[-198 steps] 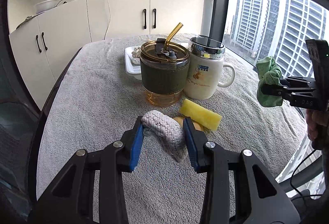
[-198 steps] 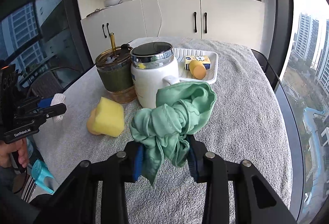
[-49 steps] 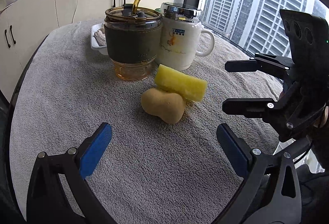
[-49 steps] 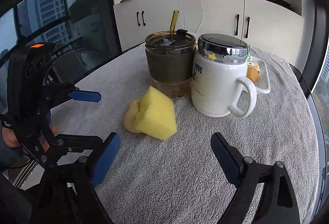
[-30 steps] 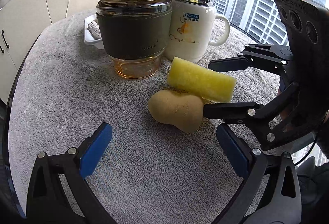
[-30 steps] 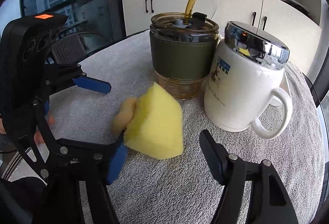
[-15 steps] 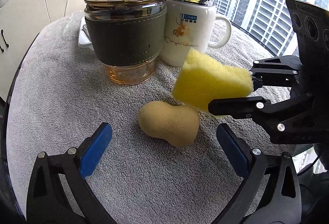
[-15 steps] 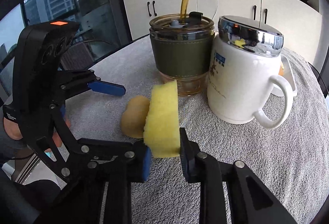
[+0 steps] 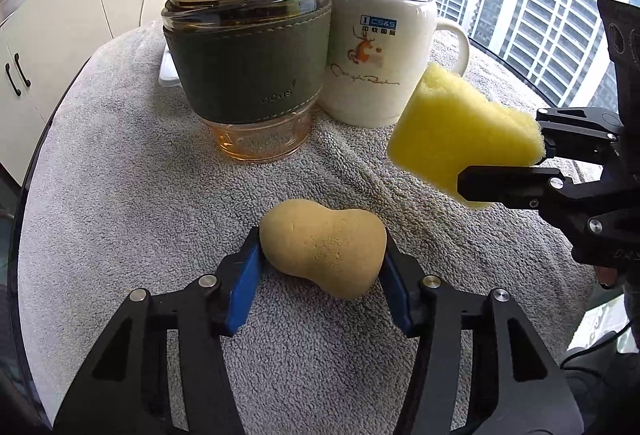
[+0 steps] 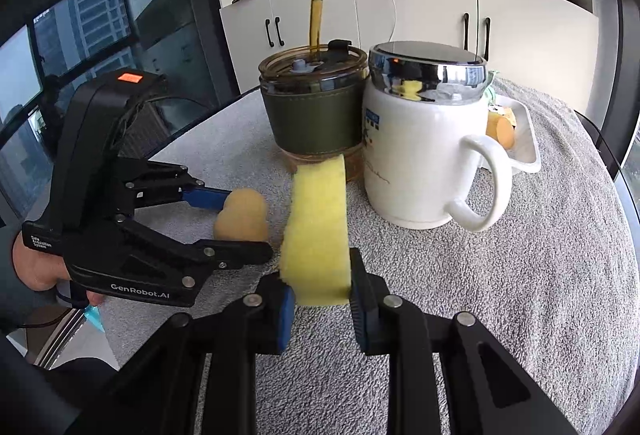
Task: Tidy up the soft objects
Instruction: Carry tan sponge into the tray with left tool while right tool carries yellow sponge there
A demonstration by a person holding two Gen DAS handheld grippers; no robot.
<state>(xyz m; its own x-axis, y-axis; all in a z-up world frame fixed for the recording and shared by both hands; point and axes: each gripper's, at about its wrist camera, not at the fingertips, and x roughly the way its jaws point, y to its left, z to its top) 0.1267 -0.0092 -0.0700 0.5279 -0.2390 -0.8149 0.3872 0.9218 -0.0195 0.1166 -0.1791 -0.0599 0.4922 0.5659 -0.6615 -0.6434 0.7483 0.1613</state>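
Surface: I see a round table under a grey towel (image 9: pixel 120 195), pile wrinkled near the cups.
Room: white cabinets (image 10: pixel 420 15) with dark handles at 12 o'clock in my right view; cables run up to a wall socket above them. High-rise towers fill the window at 2 o'clock in my left view.
Standing items: an amber tumbler (image 9: pixel 248 75) with a dark green sleeve and straw, touching or just beside a white mug (image 9: pixel 380 55) with a chrome lid. A white tray (image 10: pixel 524 143) sits behind the mug; its contents are mostly hidden.
Left gripper (image 9: pixel 320 275): low over the towel, pointing toward 12 o'clock. My blue pads (image 9: pixel 244 279) press both sides of the tan sponge (image 9: pixel 324 247), which I think rests on the towel.
Right gripper (image 10: pixel 320 295): reaches in from 3 o'clock in my left view, fingers roughly level. Its jaws are narrowed onto the yellow sponge (image 10: pixel 318 223), squeezed on edge and lifted clear of the towel.
Sponge positions: yellow one just right of the tan one, in front of the mug.
Hand: my left hand (image 10: pixel 36 263) grips the handle at 9 o'clock in the right view.
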